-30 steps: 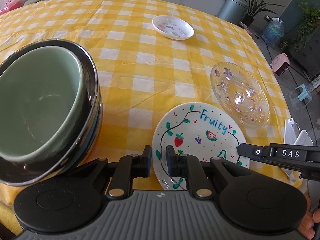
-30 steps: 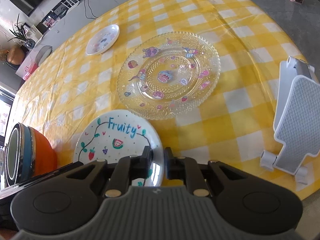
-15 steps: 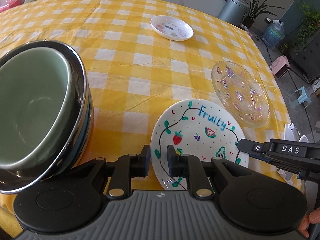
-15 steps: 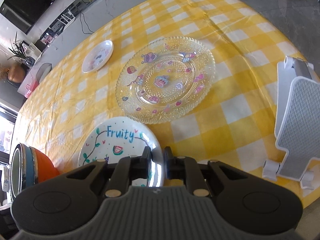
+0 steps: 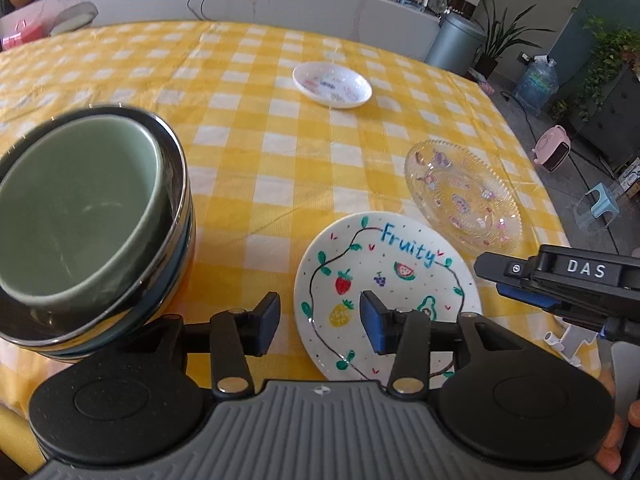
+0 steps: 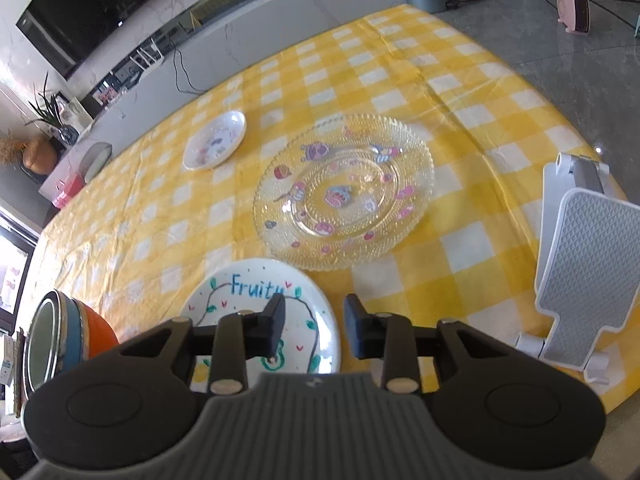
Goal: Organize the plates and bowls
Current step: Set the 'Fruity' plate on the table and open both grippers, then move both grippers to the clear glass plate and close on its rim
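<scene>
A white "Fruity" plate (image 5: pixel 384 280) lies on the yellow checked table near the front edge; it also shows in the right wrist view (image 6: pixel 240 292). My left gripper (image 5: pixel 320 322) is open and empty, just above the plate's near left rim. My right gripper (image 6: pixel 314 326) is open and empty over the plate's near right rim. A clear glass plate (image 5: pixel 464 196) (image 6: pixel 344 192) lies just beyond it. A small white dish (image 5: pixel 332 84) (image 6: pixel 214 146) sits farther back. A green bowl (image 5: pixel 76 208) nests in stacked bowls (image 6: pixel 60 336) at the left.
A white phone stand (image 6: pixel 580 264) stands at the table's right front edge. The table's right edge drops to a grey floor with a pink heater (image 6: pixel 574 6). A grey bin (image 5: pixel 456 42) stands beyond the far edge.
Both grippers have opened from shut. Both views have pulled back and tilted up a little, showing more of the far table and room.
</scene>
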`<state>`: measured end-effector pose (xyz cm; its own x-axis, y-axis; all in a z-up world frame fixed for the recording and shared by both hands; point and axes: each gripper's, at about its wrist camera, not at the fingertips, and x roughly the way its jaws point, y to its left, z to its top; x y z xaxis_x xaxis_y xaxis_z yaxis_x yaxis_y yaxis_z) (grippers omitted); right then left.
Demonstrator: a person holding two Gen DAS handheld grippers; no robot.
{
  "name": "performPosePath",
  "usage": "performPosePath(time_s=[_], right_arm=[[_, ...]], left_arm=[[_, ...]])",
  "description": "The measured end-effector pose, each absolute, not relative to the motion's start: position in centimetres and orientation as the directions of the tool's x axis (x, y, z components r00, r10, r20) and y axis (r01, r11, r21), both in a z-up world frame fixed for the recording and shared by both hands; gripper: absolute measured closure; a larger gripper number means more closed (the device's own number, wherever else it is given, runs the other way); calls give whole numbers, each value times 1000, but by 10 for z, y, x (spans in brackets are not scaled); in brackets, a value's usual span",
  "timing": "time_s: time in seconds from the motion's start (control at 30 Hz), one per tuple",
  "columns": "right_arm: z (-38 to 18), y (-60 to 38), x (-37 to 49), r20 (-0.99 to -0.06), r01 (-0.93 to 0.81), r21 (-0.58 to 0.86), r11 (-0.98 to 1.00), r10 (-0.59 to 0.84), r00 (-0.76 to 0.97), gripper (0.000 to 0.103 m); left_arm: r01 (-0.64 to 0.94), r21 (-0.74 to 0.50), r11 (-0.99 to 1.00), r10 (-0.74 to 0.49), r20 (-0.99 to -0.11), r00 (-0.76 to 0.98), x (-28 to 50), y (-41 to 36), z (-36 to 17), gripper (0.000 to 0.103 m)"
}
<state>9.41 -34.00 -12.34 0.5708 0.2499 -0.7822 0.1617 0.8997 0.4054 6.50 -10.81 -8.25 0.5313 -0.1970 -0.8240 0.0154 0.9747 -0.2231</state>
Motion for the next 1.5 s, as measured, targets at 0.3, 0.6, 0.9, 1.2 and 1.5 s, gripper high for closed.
performPosePath(time_s=[0.3,0.6,0.9,1.2,1.5], right_arm=[[-115,-356,84,-726,219,452,865,215,653,68],[-121,-385,87,-666,330,530,781,142,732,68],[-123,-393,112,-656,360,465,808,42,753,62],[-143,-406,138,-714,415,457,786,46,698,62],[-156,-406,145,-730,411,472,780,85,678,64]], left_arm=[[132,-231,964,-264,-771,579,66,-125,-60,47],[227,-325,918,-396,-739,545,110,-147,-49,47],[225,-280,933,-359,-748,558,151,-163,-66,47],[169,-332,928,-371,-779,506,180,-161,-86,47],[124,-374,919,-387,-795,467,200,-165,-99,45]])
